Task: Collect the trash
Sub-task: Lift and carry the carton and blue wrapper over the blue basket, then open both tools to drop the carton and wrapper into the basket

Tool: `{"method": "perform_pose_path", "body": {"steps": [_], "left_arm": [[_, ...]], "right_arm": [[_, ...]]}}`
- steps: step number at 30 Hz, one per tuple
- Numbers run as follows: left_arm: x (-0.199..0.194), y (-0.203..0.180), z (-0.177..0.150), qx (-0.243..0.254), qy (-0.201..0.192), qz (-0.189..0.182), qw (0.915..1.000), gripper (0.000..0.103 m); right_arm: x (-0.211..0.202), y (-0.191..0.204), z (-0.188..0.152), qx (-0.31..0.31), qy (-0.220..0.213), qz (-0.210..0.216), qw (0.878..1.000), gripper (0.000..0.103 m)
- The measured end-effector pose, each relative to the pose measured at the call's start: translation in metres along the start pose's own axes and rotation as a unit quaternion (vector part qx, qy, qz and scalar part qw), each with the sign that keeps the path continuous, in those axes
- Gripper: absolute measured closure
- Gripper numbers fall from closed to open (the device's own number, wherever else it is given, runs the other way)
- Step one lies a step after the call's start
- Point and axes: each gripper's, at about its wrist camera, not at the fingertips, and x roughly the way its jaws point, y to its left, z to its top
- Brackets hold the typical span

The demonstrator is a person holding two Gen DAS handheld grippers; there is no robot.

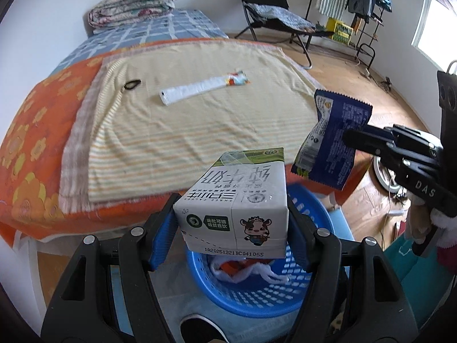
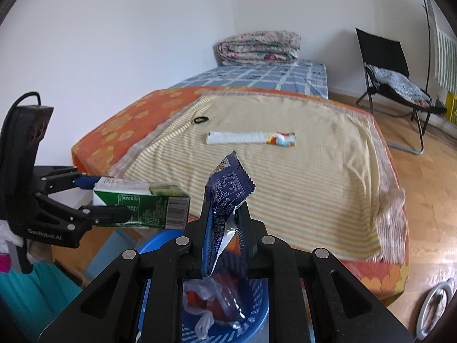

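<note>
Left gripper [image 1: 231,223] clamps the milk carton [image 1: 237,200] directly above the blue basket [image 1: 257,300], evidently positioned for release. At its two o'clock, right gripper [image 2: 224,220] pinches the blue wrapper [image 2: 225,197] likewise. Another wrapper [image 1: 200,85] remains on the bed [image 1: 200,131] at twelve o'clock.

On the milk carton [image 1: 232,200] in my left gripper [image 1: 231,228] I read "THREE CALVES" beneath large Chinese characters (upside down from this camera), and along its bottom edge the stamped code "1A20251221 BC 041 0:55". In the right wrist view the same carton shows a barcode too small to read. My right gripper [image 1: 347,138] carries the letters "DAS" on its finger, and the left gripper's body reads "GenRobot.AI". The blue snack wrapper [image 2: 228,197] bears small print, legible only in fragments.
</note>
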Motion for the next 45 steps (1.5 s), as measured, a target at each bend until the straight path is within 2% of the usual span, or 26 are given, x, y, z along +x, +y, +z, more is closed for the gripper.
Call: {"method": "perform_pose_path", "body": {"steps": [13, 38, 39, 40, 41, 43, 45], "left_arm": [[0.026, -0.019, -0.034, 0.019, 0.060, -0.005, 0.9980, 0.033], [0.047, -0.021, -0.045, 0.021, 0.104, -0.001, 0.9944, 0.033], [0.047, -0.020, -0.045, 0.020, 0.104, -0.002, 0.9944, 0.033], [0.048, -0.020, -0.045, 0.018, 0.105, -0.003, 0.9944, 0.033], [0.048, -0.019, -0.045, 0.018, 0.105, -0.002, 0.9943, 0.033], [0.049, -0.019, -0.044, 0.017, 0.107, -0.002, 0.9942, 0.032], [0.049, -0.019, -0.044, 0.017, 0.107, -0.001, 0.9941, 0.032]], "right_arm": [[0.008, 0.002, -0.029, 0.011, 0.045, 0.004, 0.999, 0.088], [0.023, 0.021, -0.046, -0.005, 0.097, 0.002, 0.995, 0.085], [0.024, 0.021, -0.047, -0.004, 0.099, 0.001, 0.995, 0.084], [0.025, 0.021, -0.047, -0.003, 0.101, 0.001, 0.995, 0.078], [0.025, 0.021, -0.048, -0.002, 0.102, 0.000, 0.995, 0.067], [0.025, 0.020, -0.048, 0.000, 0.101, -0.001, 0.995, 0.055], [0.024, 0.020, -0.048, 0.001, 0.099, -0.001, 0.995, 0.055]]}}
